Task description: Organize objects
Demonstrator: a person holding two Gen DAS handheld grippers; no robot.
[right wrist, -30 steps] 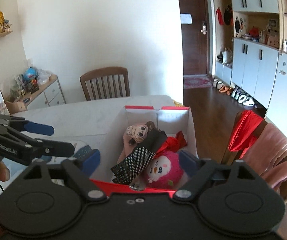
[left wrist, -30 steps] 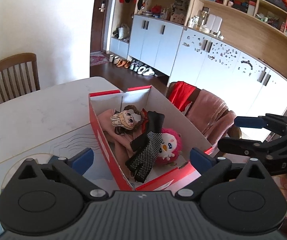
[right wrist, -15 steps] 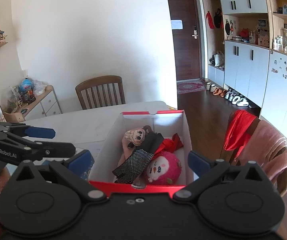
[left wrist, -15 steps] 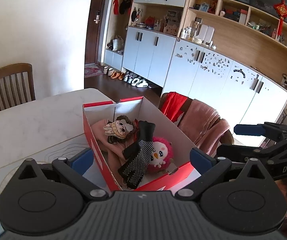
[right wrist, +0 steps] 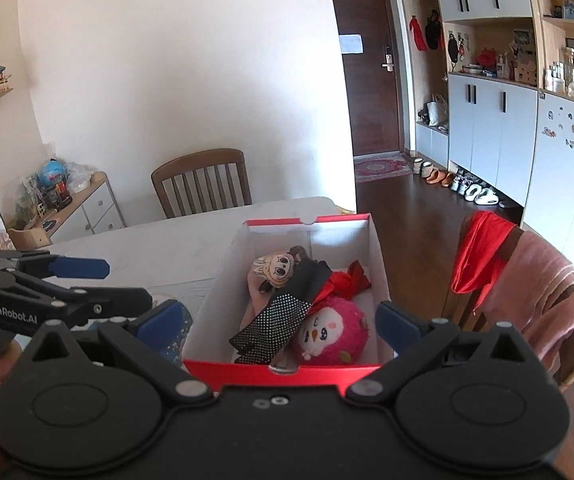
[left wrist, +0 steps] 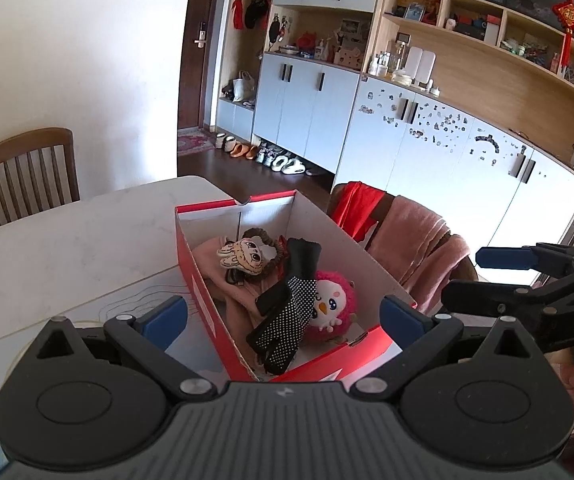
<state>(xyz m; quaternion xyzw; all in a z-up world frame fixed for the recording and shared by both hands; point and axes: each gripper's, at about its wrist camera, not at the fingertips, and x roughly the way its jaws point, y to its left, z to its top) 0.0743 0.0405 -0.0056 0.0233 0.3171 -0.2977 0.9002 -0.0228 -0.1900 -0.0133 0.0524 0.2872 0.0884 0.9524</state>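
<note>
Shoebox point(left wrist: 207, 300) of toys on table point(left wrist: 67, 248), 2 draped chairs beside, both claws apart, empty

Both hand-held grippers point(left wrist: 283, 316) point(right wrist: 277, 318) gape wide, empty.

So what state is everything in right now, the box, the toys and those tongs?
Red shoebox: lid off, on the table.
Pink plush toy: lying in the box.
Black dotted glove: draped over the plush.
Cartoon-face doll: lying on pink cloth in the box.
Left tongs: open, empty.
Right tongs: open, empty.
Brown door: closed.
</note>
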